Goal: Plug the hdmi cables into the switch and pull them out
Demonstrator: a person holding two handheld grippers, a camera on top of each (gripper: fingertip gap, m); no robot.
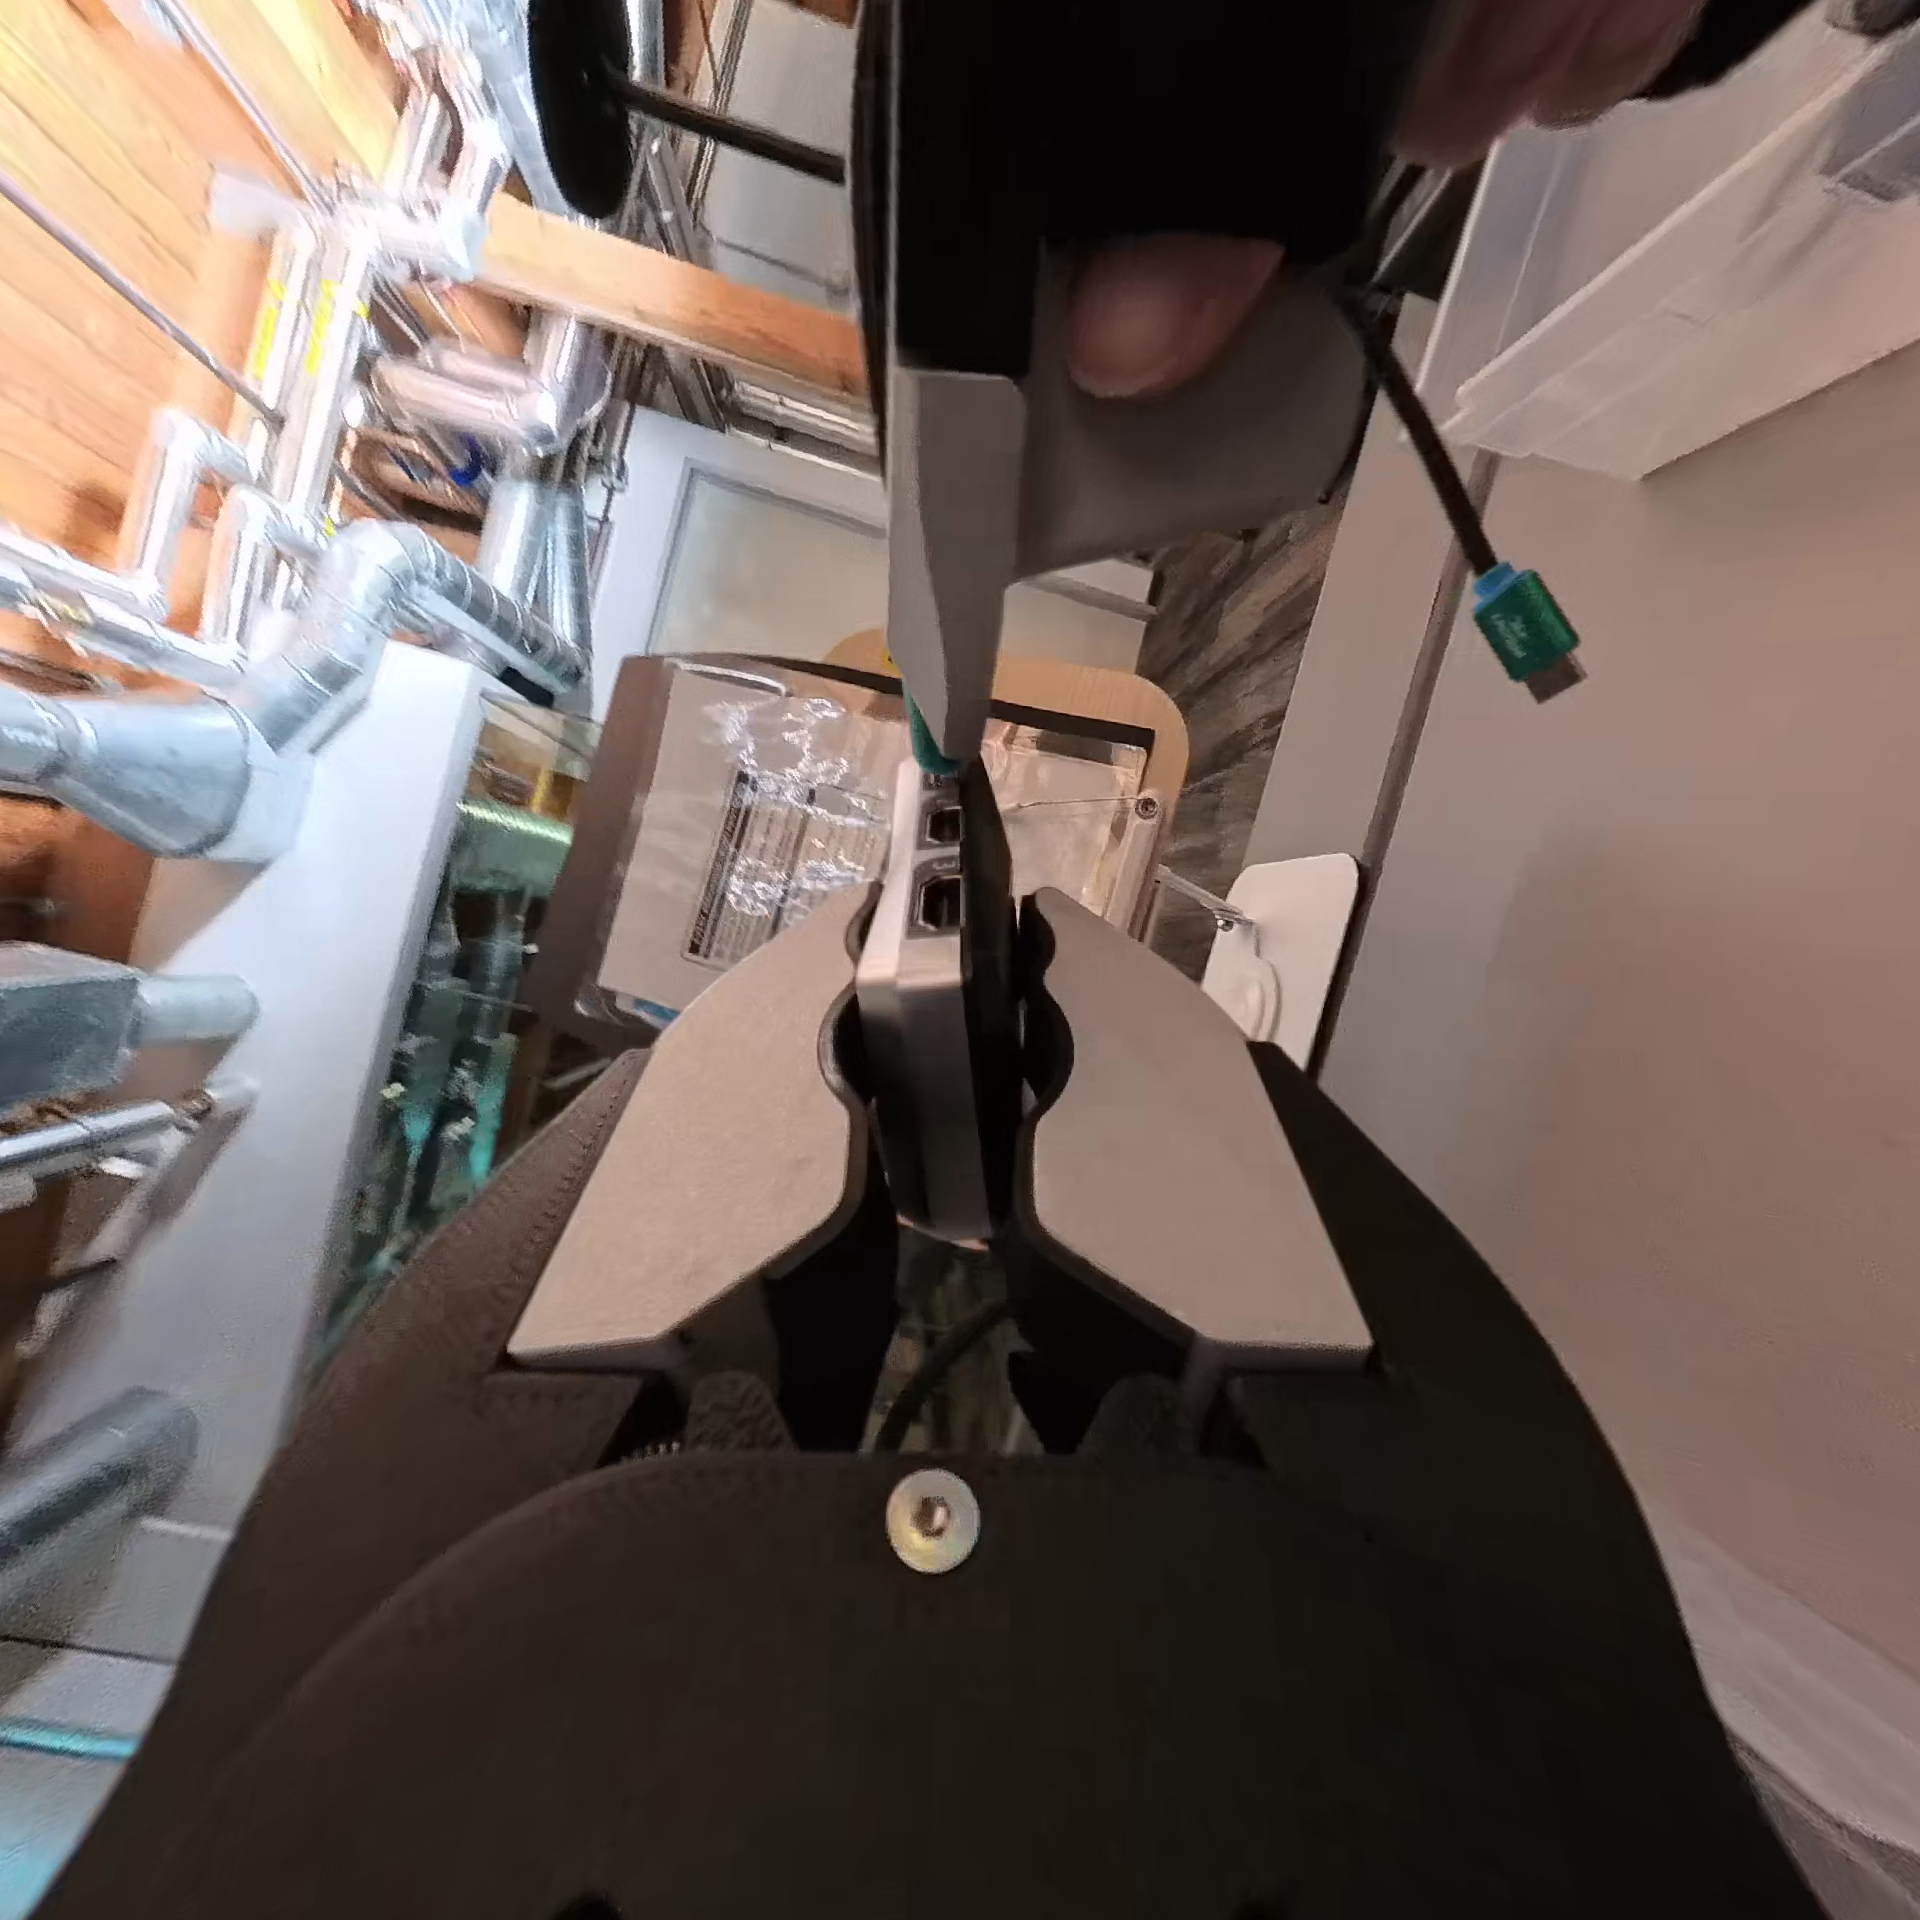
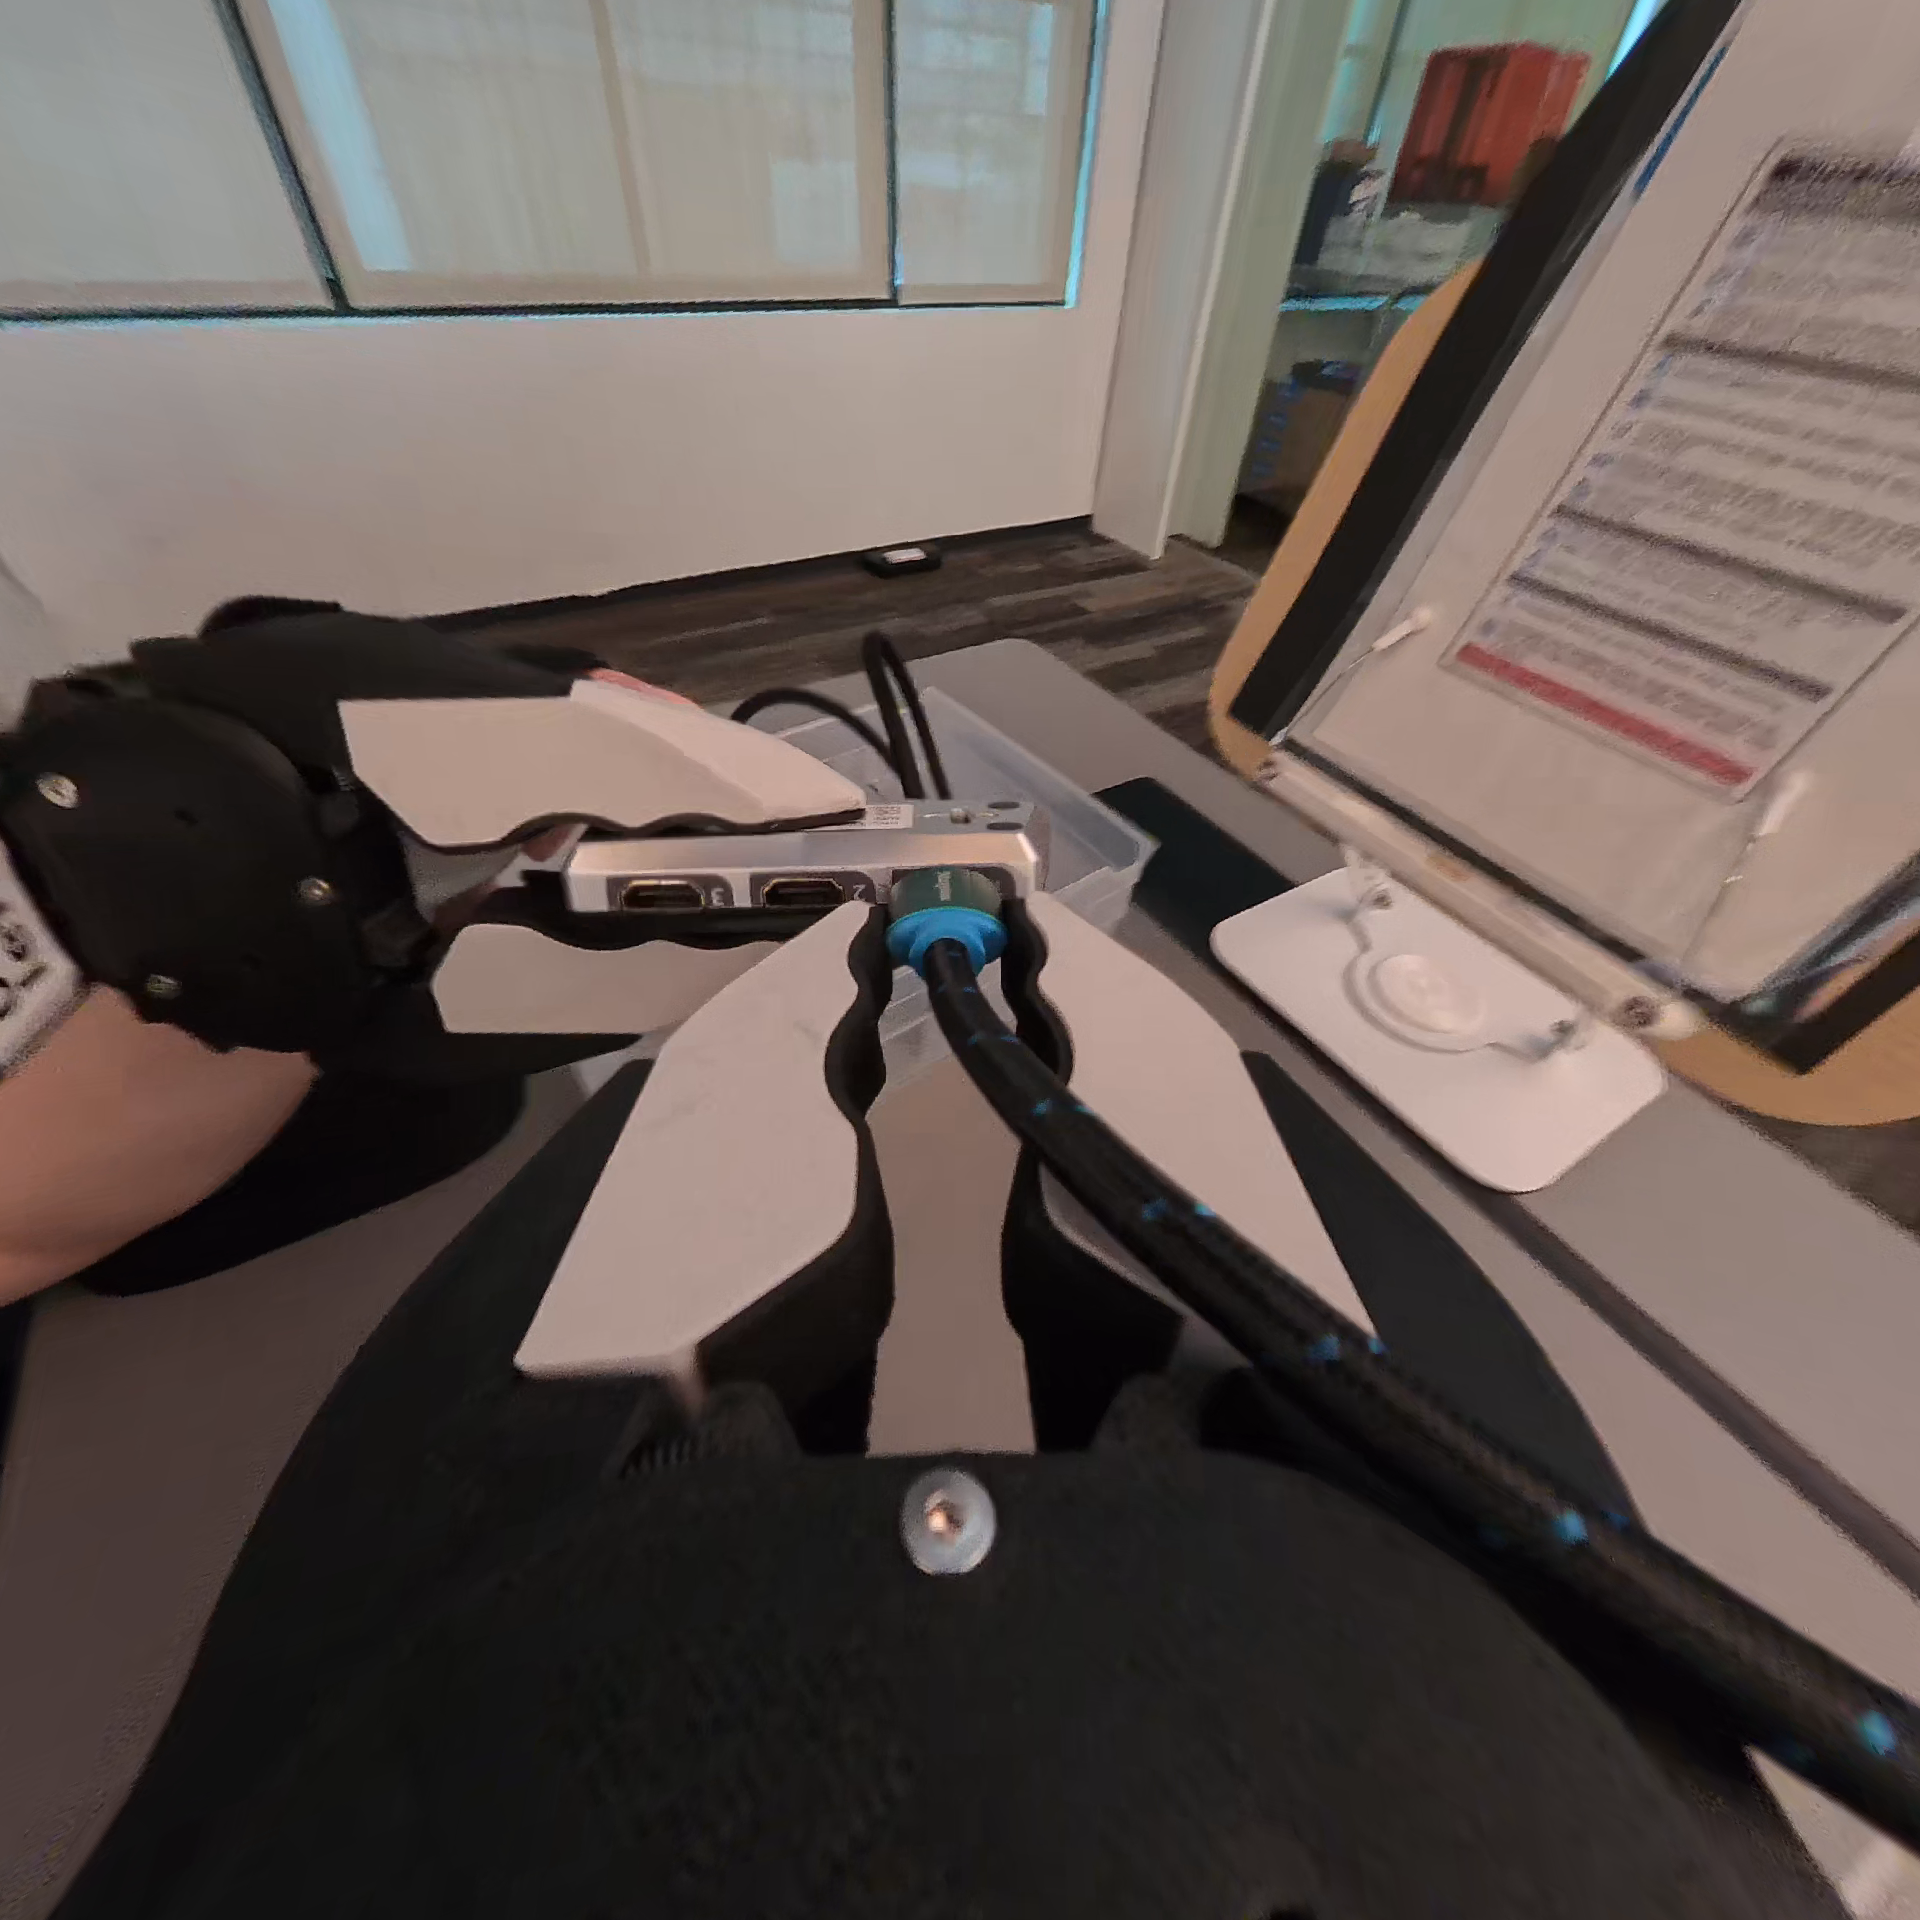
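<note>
The left tongs point(image 2: 675, 862) are clenched on the silver switch point(image 2: 800, 857), held above the bench point(image 2: 1351, 1299) at frame centre. The right tongs point(image 2: 940, 935) grasp the green plug point(image 2: 940, 899), seated in the rightmost port. Two ports are empty; another cable point(image 1: 1527, 634) hangs free at upper right, so most work seems left.

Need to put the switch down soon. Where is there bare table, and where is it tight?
Bare grey table lies on the near side of the white stand base, right of the right gripper. Crowded: the clear bin under the switch held by the left gripper, and the braided cable.
</note>
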